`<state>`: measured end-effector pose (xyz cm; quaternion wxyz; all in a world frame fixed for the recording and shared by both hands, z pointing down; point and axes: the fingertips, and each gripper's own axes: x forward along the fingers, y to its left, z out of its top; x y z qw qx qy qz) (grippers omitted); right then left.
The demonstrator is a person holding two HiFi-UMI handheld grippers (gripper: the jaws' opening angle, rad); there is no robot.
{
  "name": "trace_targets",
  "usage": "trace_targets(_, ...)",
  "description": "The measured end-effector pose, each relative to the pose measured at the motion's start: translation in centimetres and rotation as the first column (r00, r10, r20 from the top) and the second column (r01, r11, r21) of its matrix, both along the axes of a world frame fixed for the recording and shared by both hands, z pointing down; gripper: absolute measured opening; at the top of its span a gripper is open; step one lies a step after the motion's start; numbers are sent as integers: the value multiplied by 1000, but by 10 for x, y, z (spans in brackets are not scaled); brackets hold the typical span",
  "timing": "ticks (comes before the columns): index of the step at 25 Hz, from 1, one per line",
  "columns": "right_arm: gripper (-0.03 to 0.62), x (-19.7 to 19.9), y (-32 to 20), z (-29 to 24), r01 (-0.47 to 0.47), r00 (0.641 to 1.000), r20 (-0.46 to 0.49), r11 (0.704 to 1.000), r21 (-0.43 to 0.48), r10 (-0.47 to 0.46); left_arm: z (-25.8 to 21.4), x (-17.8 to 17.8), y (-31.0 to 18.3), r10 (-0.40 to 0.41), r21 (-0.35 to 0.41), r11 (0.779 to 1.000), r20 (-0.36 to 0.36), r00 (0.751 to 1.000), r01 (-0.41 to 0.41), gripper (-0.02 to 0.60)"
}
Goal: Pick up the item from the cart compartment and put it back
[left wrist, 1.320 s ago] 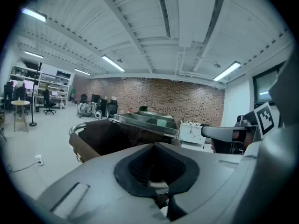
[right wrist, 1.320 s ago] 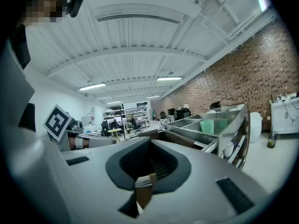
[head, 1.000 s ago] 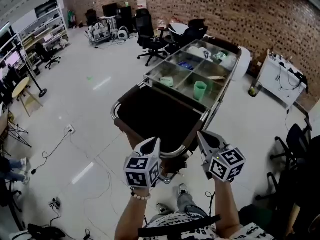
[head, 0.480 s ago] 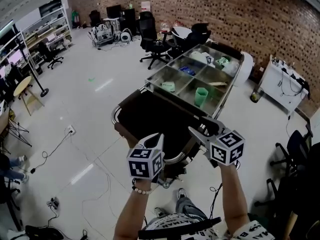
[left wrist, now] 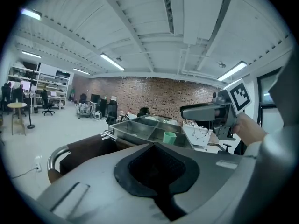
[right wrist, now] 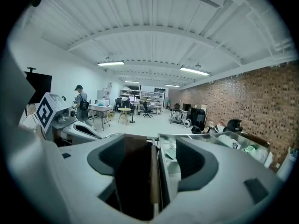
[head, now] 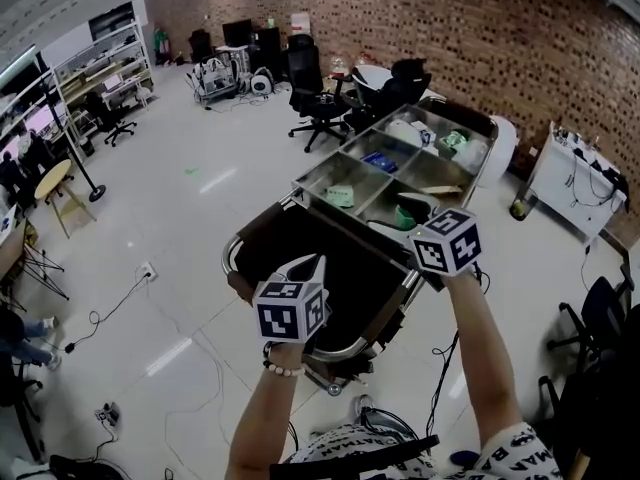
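A steel tray (head: 318, 164) split into several compartments tops the far half of the cart; a dark bin (head: 300, 230) fills the near half. A green cup (head: 405, 224) stands in the nearest right compartment, also seen in the left gripper view (left wrist: 169, 137). My right gripper (head: 397, 216) hangs just above that cup, partly hiding it. Its jaws are opening, and only the cart shows through the gap between them (right wrist: 152, 157). My left gripper (head: 308, 265) hovers over the bin's near end, shut and empty (left wrist: 156, 164). A pale green item (head: 340, 195) lies in the near left compartment.
Office chairs (head: 316, 108) stand beyond the cart and a white trolley (head: 572, 168) at the right. Shelves (head: 105, 63) line the left wall, with a round table (head: 50, 180) near them. Cables (head: 110, 303) lie on the floor. A person (right wrist: 81, 101) stands far off.
My right gripper has gone forward from the cart's near end to above the green cup, and its jaws have spread apart. The left gripper has shifted only slightly.
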<state>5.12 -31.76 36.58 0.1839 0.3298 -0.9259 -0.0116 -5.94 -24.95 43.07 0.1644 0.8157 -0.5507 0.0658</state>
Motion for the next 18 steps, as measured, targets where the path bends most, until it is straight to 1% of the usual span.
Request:
trace_targets(6, 355, -3, -57, 15, 25, 996, -87, 998, -50, -30, 8, -8, -32, -19, -31, 999, 1, 1000, 19, 4)
trace_targets(7, 390, -5, -65, 18, 35, 994, -104, 997, -64, -41, 9, -9, -38, -21, -36, 999, 2, 1000, 21, 3)
trace_targets(9, 393, -9, -80, 21, 51, 989, -134, 995, -83, -61, 9, -13, -49, -28, -46, 999, 4, 1000, 29, 3)
trace_targets(14, 393, -23, -118, 25, 62, 985, -149, 989, -135, -82, 10, -16, -72, -34, -92, 995, 2, 999, 35, 4)
trace_targets(18, 393, -33, -149, 45, 61, 976, -190, 976, -211, -102, 19, -16, -85, -41, -136, 990, -6, 999, 40, 3)
